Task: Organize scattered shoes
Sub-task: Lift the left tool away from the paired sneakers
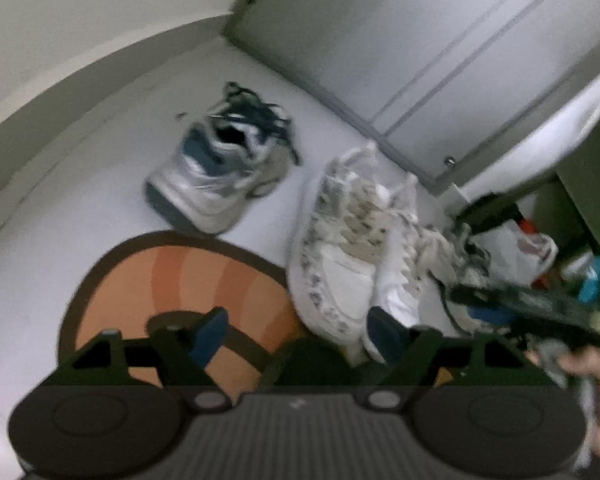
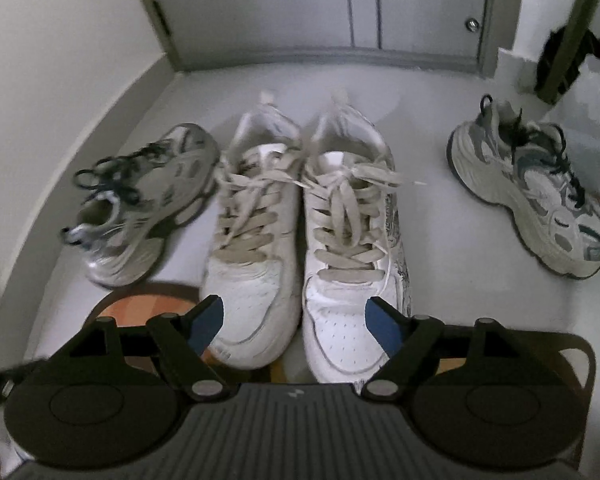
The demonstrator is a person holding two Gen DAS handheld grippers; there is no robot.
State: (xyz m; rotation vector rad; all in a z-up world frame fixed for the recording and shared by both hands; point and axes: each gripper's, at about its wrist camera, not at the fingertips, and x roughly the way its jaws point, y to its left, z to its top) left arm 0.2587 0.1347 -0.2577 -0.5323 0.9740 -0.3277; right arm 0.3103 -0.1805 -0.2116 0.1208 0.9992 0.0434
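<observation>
Right jaws stand wide, nothing between the blue pads. Directly ahead and below them, on the pale floor, the white pair sits side by side, touching along the inner edges, toes toward me: left-hand white shoe, right-hand white shoe with a printed pattern on its outer side. The toe caps lie just under the gap between my pads, not touching them. A grey sneaker with dark laces lies just beside the pair on the left, tilted, heel toward me. Its likely mate, a second grey sneaker, sits well apart on the right, against a white plastic bag.

Left jaws also wide and empty, above the edge of an orange round mat. In this blurred view the white pair lies just ahead of the right pad. A hand holds the other tool at the right edge.
</observation>
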